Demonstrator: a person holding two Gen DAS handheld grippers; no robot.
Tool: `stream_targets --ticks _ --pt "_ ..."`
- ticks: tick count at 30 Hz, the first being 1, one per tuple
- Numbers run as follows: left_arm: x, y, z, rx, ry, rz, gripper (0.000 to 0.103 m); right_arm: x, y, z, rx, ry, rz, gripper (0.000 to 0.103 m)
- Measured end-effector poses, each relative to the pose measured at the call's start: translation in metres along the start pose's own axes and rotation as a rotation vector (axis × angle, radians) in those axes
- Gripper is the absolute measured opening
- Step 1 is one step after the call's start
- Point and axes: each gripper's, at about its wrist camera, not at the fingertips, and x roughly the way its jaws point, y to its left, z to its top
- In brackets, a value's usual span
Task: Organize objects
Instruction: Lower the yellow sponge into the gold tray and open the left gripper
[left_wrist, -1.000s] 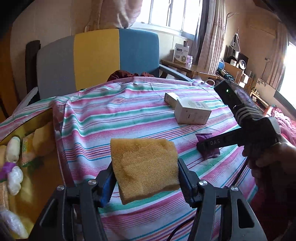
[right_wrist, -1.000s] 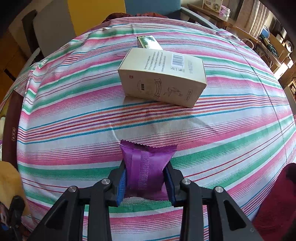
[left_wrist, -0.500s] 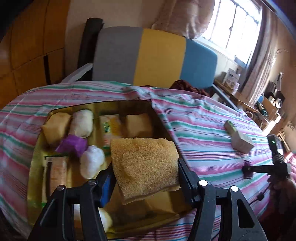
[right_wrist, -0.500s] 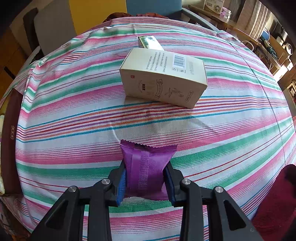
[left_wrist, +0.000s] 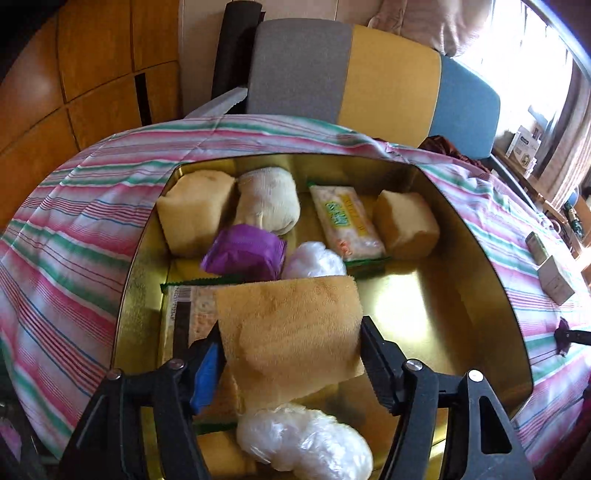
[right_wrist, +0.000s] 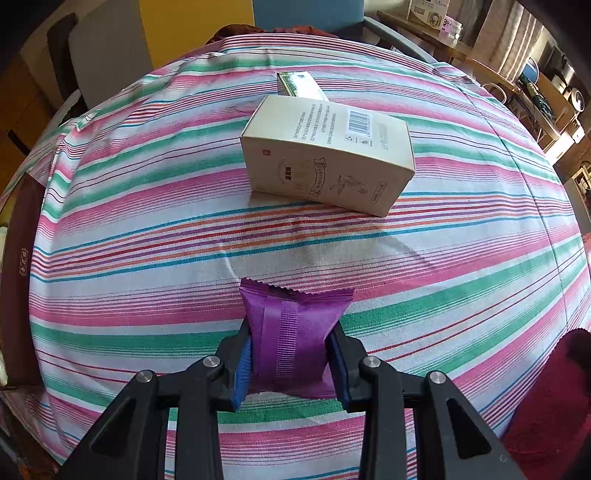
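Observation:
My left gripper (left_wrist: 290, 343) is shut on a tan sponge (left_wrist: 291, 325) and holds it above the open gold tin (left_wrist: 476, 280). The tin holds several items: two tan sponges (left_wrist: 195, 214), a white roll (left_wrist: 267, 199), a purple packet (left_wrist: 245, 253), snack packs (left_wrist: 343, 221) and white wrapped balls (left_wrist: 303, 443). My right gripper (right_wrist: 291, 350) is shut on a purple snack packet (right_wrist: 291, 332) just above the striped tablecloth (right_wrist: 147, 221). The right gripper also shows far right in the left wrist view (left_wrist: 565, 336).
A cream carton (right_wrist: 328, 155) lies on the cloth ahead of the right gripper, with a small green box (right_wrist: 301, 85) behind it. A grey, yellow and blue chair (left_wrist: 369, 74) stands behind the table. The tin's dark edge (right_wrist: 20, 266) is at the far left.
My left gripper has swung left with the sponge, from over the tablecloth to over the tin. The right gripper has stayed put with the purple packet.

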Motion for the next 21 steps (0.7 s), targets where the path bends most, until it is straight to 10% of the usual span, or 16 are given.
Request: stream_targets --ticks 21 --pt "-0.051 0.02 -0.02 -0.032 -0.139 0.06 0.077 -0.006 -0.02 0.001 -0.048 -0.012 -0.016 0.035"
